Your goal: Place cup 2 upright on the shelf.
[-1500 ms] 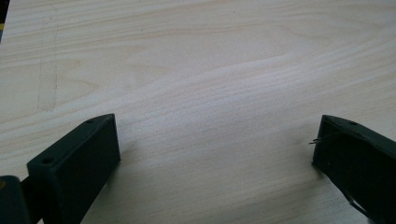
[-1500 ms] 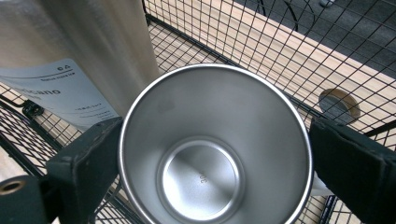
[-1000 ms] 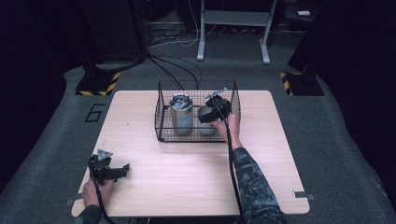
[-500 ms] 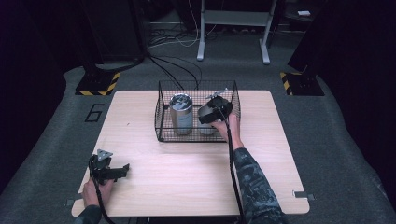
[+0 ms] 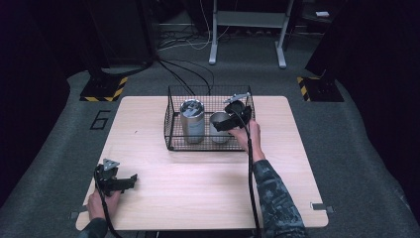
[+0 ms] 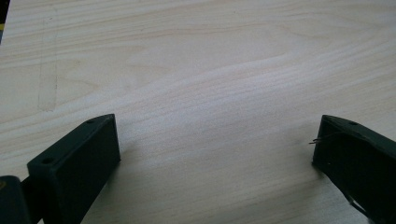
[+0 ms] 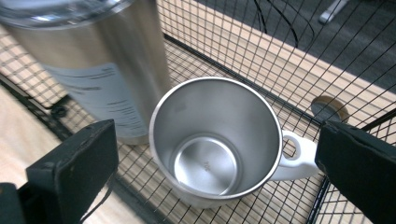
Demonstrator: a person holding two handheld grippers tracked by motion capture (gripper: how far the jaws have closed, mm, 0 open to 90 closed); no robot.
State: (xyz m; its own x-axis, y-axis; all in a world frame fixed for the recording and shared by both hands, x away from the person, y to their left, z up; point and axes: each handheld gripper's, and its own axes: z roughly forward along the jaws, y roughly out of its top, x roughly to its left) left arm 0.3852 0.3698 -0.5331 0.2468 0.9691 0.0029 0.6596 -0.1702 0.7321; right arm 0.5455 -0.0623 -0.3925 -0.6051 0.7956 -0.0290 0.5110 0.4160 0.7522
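Observation:
A black wire basket (image 5: 171,121) stands on the far middle of the wooden table (image 5: 198,173). Inside it are a tall lidded steel tumbler (image 5: 192,120) and, to its right, an empty steel mug (image 5: 217,128) with a white handle. My right gripper (image 5: 227,124) hovers just over the mug, open. In the right gripper view its jaws stand wide on either side of the mug (image 7: 205,163), apart from it, with the tumbler (image 7: 93,56) at upper left. My left gripper (image 5: 130,181) rests open at the table's front left corner, over bare wood (image 6: 187,56).
The basket's wire walls (image 7: 261,56) rise closely around the mug and tumbler. Behind the table, cables (image 5: 188,74) run across the dark floor, and a metal stand (image 5: 247,34) is there too. Yellow-black striped blocks (image 5: 104,89) lie at both far corners.

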